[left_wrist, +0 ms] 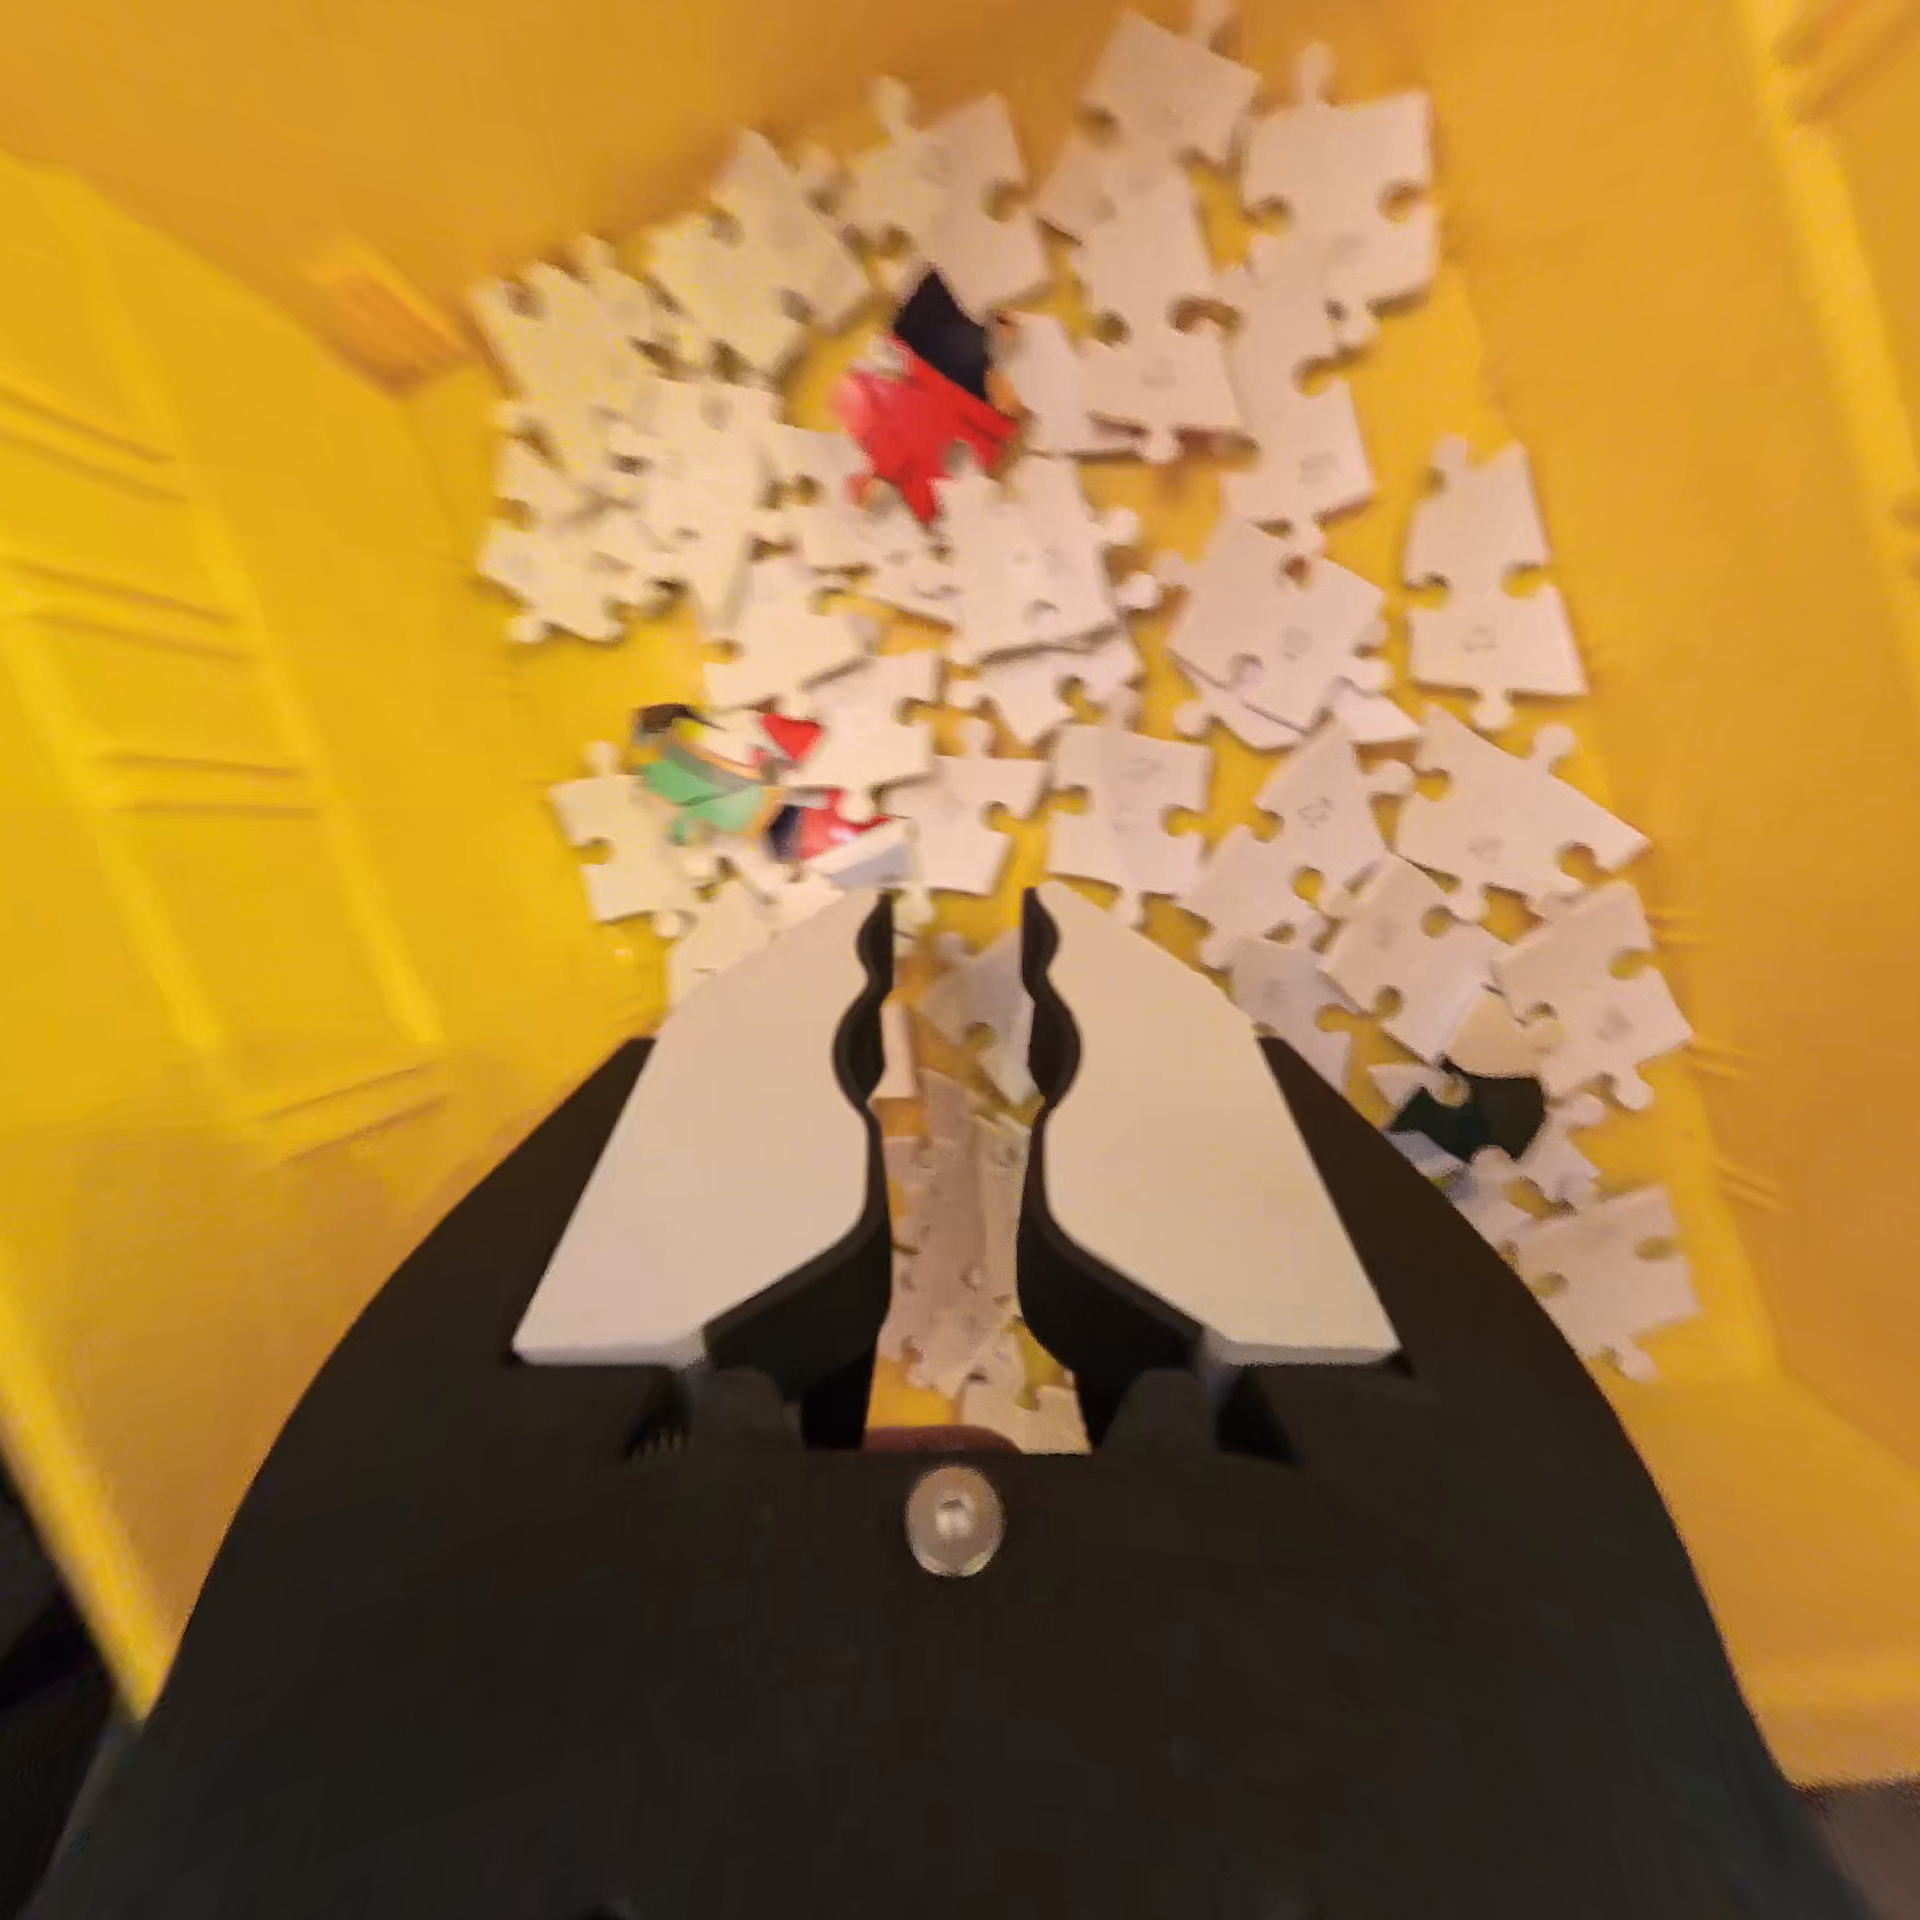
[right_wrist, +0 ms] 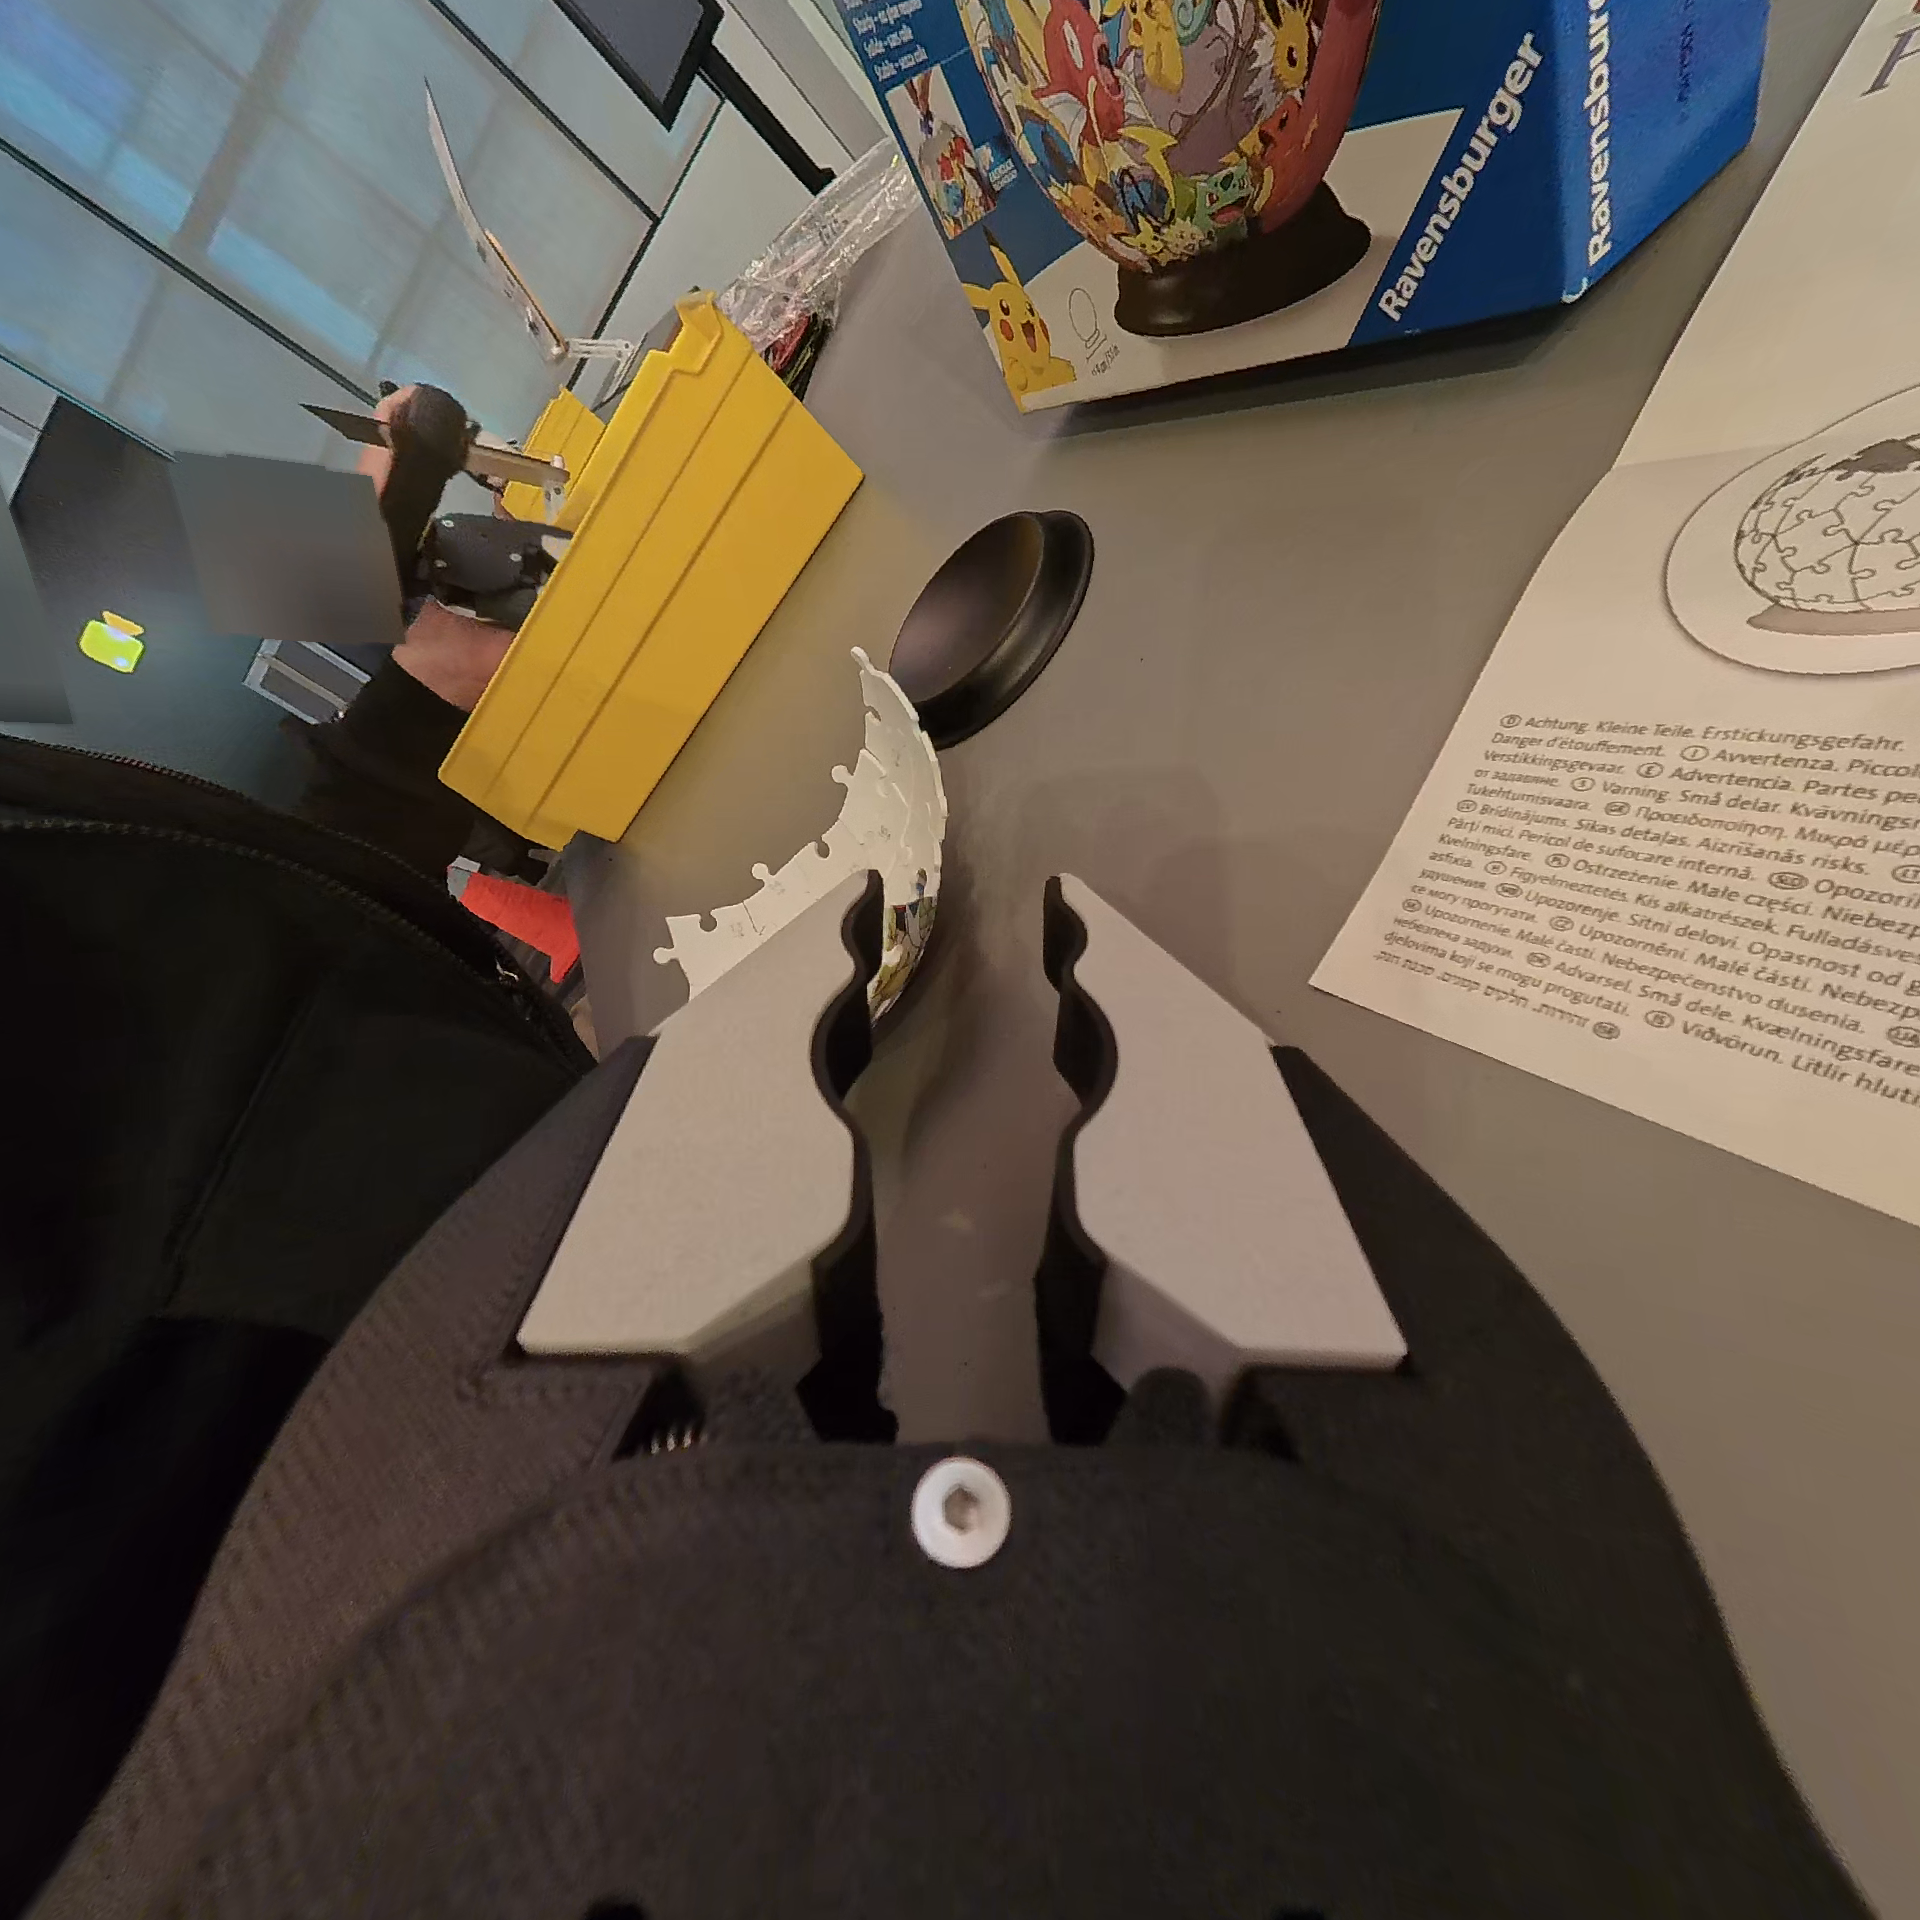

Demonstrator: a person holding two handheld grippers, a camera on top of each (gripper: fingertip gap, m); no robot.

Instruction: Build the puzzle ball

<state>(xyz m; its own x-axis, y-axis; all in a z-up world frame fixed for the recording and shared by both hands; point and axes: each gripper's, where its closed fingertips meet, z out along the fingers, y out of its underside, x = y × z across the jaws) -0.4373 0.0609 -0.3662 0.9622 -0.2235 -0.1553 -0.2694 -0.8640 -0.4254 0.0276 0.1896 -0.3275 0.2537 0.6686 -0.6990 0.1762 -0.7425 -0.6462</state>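
Note:
In the left wrist view my left gripper (left_wrist: 956, 914) is open and empty, inside a yellow bin (left_wrist: 260, 644), just above a heap of loose puzzle pieces (left_wrist: 1132, 644). Most pieces lie white side up; a red one (left_wrist: 914, 416) and a green one (left_wrist: 707, 779) show colour. The view is blurred. In the right wrist view my right gripper (right_wrist: 961, 894) is open and empty above the grey table (right_wrist: 1299, 675). The partly built puzzle ball (right_wrist: 883, 790), a curved shell with a white inside, lies just past its left fingertip (right_wrist: 821, 935).
A black round stand (right_wrist: 997, 613) sits behind the shell. The yellow bin (right_wrist: 665, 582) stands at the left, with a person's arm and the other gripper (right_wrist: 478, 551) at its far end. A blue puzzle box (right_wrist: 1351, 166) is at the back and an instruction sheet (right_wrist: 1662, 727) at the right. Across from one pair of fingers to the other is roughly 50 cm.

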